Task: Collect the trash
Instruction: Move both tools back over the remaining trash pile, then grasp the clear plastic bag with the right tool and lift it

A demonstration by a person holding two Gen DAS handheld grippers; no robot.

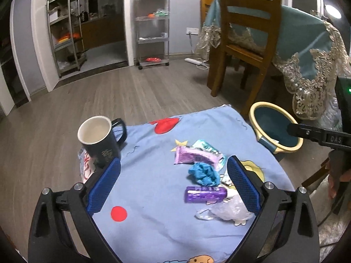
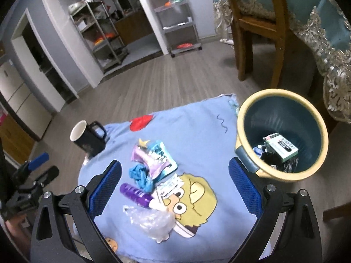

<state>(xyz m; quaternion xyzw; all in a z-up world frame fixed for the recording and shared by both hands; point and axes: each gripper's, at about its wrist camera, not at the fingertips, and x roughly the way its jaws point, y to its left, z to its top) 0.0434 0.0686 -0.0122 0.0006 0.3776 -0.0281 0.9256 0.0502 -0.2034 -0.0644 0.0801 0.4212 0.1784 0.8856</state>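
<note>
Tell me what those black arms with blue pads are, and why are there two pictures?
They are two hand-held grabbers; a person holds one in each hand. Each has a camera looking along its fingers, so each picture is one grabber's view. The left gripper and right gripper both stand open, holding nothing. Below them is a table with a blue cartoon cloth. On it lie a black mug, a purple wrapper, a crumpled blue scrap, a shiny packet and a clear plastic bag. Beside the table is a bin, with some rubbish already inside.
</note>
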